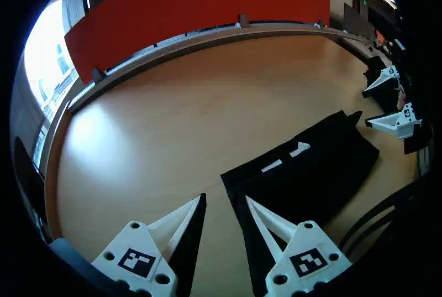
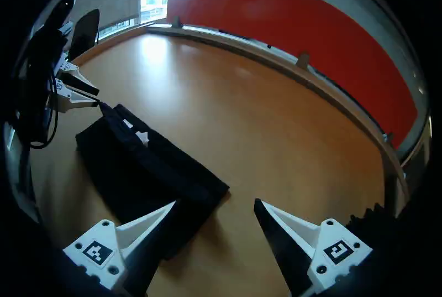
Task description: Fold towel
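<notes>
Lying flat on the wooden surface [image 1: 182,114], the black towel [image 1: 315,170] already looks folded into a long layered rectangle, so I judge that at least one fold is done and a final halving, end to end, may be what is left. The left gripper [image 1: 224,197] hovers wide open at one short end of the cloth and the right gripper [image 2: 215,202] wide open at the opposite end, neither holding any of it
</notes>
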The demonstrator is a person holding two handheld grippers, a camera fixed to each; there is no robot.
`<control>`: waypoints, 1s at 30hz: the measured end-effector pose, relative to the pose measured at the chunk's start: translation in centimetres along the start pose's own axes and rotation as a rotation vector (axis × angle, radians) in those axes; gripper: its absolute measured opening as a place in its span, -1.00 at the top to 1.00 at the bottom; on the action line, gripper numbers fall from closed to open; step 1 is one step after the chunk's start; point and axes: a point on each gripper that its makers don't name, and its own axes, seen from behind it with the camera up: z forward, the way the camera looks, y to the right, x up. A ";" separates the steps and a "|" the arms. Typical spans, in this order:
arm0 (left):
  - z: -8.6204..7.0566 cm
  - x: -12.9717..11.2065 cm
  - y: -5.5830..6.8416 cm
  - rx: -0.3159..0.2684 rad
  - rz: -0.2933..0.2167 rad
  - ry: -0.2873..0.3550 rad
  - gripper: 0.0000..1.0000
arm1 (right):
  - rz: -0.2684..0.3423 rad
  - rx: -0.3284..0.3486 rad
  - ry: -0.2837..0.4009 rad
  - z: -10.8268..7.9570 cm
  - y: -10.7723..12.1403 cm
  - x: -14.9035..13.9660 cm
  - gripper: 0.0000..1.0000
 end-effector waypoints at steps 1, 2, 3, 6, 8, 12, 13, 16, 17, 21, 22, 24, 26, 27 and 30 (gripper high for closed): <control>-0.1 0.0 0.1 -0.002 -0.001 0.002 0.18 | 0.001 0.001 0.002 -0.1 -0.1 -0.1 -1.00; -0.2 0.0 0.1 -0.004 -0.001 0.003 0.12 | 0.001 0.002 0.003 -0.2 -0.2 -0.1 -1.00; -0.2 0.0 0.2 -0.007 -0.002 0.006 0.07 | 0.002 0.004 0.005 -0.3 -0.4 -0.2 -1.00; -0.3 0.0 0.6 -0.020 -0.001 0.014 -0.35 | 0.006 0.006 0.006 -0.6 -0.7 -0.4 -1.00; -0.3 0.1 1.0 -0.036 -0.002 0.021 -0.67 | 0.008 0.009 0.008 -0.7 -1.0 -0.5 -1.00; -0.6 0.1 1.1 -0.031 -0.006 0.029 -0.87 | 0.013 0.014 0.008 -1.0 -1.4 -0.8 -1.00; -0.6 0.0 1.2 -0.033 -0.008 0.026 -0.88 | 0.014 0.016 0.008 -1.1 -1.5 -0.9 -1.00; -0.7 -0.4 1.2 -0.035 -0.014 0.015 -0.89 | 0.016 0.021 0.006 -1.1 -1.8 -1.2 -1.00; -0.8 -0.6 1.2 -0.034 -0.016 0.013 -0.89 | 0.016 0.022 0.006 -1.2 -1.8 -1.3 -1.00; -1.1 -1.0 1.1 -0.029 -0.026 0.008 -0.89 | 0.019 0.028 0.004 -1.3 -2.2 -1.6 -1.00; -1.3 -1.1 1.1 -0.029 -0.027 0.007 -0.89 | 0.019 0.030 0.004 -1.3 -2.2 -1.7 -1.00; -1.5 -1.4 1.1 -0.028 -0.030 0.005 -0.89 | 0.019 0.033 0.002 -1.4 -2.4 -1.9 -1.00; -1.8 -1.7 1.0 -0.026 -0.032 0.003 -0.89 | 0.019 0.036 -0.001 -1.5 -2.6 -2.2 -1.00; -2.0 -1.9 1.0 -0.025 -0.033 0.002 -0.88 | 0.020 0.038 -0.003 -1.6 -2.7 -2.4 -1.00; -2.5 -2.2 1.0 -0.022 -0.039 0.004 -0.89 | 0.019 0.046 -0.008 -1.8 -3.0 -2.9 -1.00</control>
